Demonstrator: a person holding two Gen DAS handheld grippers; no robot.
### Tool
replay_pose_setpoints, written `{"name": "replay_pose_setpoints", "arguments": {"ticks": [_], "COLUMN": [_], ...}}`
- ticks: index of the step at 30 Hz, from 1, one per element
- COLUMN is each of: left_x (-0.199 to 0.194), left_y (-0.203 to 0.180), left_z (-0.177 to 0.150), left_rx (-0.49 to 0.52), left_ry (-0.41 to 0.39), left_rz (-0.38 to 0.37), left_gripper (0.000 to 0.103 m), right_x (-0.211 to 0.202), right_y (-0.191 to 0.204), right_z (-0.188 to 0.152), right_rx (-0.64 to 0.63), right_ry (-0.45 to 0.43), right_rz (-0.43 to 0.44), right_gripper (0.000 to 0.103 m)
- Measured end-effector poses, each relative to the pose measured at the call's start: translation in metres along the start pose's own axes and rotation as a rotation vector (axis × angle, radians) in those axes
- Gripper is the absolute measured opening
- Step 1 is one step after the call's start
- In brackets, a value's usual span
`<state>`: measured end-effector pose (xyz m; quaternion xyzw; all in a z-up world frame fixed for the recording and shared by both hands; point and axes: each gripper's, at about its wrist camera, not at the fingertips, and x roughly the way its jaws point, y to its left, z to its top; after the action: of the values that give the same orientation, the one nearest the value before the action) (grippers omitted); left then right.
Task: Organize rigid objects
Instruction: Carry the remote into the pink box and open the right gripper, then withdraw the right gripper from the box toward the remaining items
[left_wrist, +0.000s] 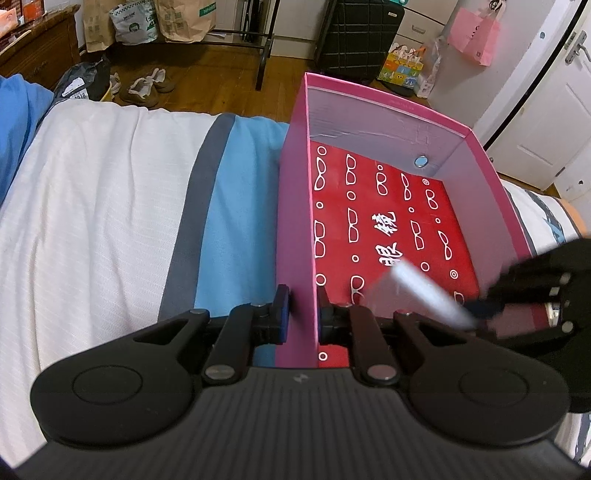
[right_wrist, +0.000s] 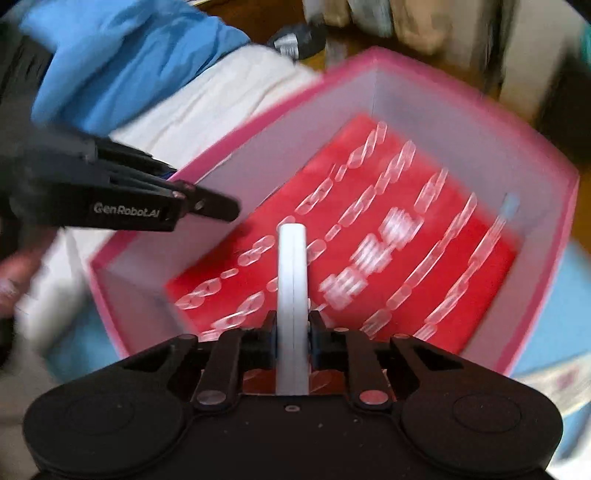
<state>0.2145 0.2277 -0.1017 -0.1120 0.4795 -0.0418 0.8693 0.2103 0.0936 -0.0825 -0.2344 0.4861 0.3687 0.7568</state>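
**White bar poised over the pink box**

Held steady by the left gripper (left_wrist: 301, 314): jaws pinched on the left wall of the pink box (left_wrist: 295, 221), one pad outside, one inside, near the box's near corner. Clamped in the right gripper (right_wrist: 291, 332): a slim white bar-shaped object (right_wrist: 291, 280), exact kind too blurred to name, gripped at its near end and pointing forward above the box floor, toward the near half. Not yet resting on anything, by the look of it.

Inside the box: a red sheet printed with white spectacles (left_wrist: 391, 229) covering the floor, and a small round blue-grey disc (left_wrist: 421, 161) at the far right corner against the far wall. Box itself sitting on the bed, over the blue-striped white bedcover (left_wrist: 110, 221), close to the bed's far edge.

Risks from here:
- Heavy motion blur in the right wrist view suggests a fast sweep; a release mid-swing could send the bar skidding against a wall or out over the rim.
- Long overhang past the pads; a knock on the box rim could twist the bar in the grip.
- Thin cardboard wall pinched at one spot only; a hard push could fold it or tip the box on the soft bedding.

Count: one box, one white bar, one red sheet, one disc, two grippers.
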Motion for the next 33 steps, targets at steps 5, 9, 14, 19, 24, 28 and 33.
{"name": "replay_pose_setpoints", "arguments": {"ticks": [5, 9, 14, 19, 24, 28, 33], "left_x": [0.001, 0.002, 0.003, 0.003, 0.003, 0.004, 0.005], "left_y": [0.001, 0.002, 0.002, 0.004, 0.004, 0.005, 0.005], "left_z": [-0.001, 0.0, 0.0, 0.001, 0.001, 0.001, 0.001], "left_rx": [-0.002, -0.013, -0.011, -0.015, -0.017, -0.016, -0.019], "left_ry": [-0.001, 0.007, 0.006, 0.009, 0.011, 0.013, 0.015], "left_rz": [-0.004, -0.013, -0.014, -0.019, -0.02, -0.018, -0.016], "left_gripper": [0.012, 0.013, 0.013, 0.013, 0.013, 0.013, 0.012], "right_x": [0.003, 0.004, 0.0, 0.012, 0.034, 0.028, 0.031], "right_y": [0.018, 0.0, -0.019, -0.036, -0.04, -0.04, -0.032], "right_z": [0.007, 0.009, 0.006, 0.01, 0.002, 0.001, -0.001], "right_rx": [-0.219, -0.06, 0.105, 0.185, 0.312, 0.376, 0.355], "right_ry": [0.003, 0.054, 0.079, 0.104, 0.191, 0.192, 0.137], "right_rz": [-0.056, 0.129, 0.238, 0.163, 0.166, 0.201, 0.196], "right_gripper": [0.02, 0.04, 0.046, 0.058, 0.047, 0.045, 0.043]}}
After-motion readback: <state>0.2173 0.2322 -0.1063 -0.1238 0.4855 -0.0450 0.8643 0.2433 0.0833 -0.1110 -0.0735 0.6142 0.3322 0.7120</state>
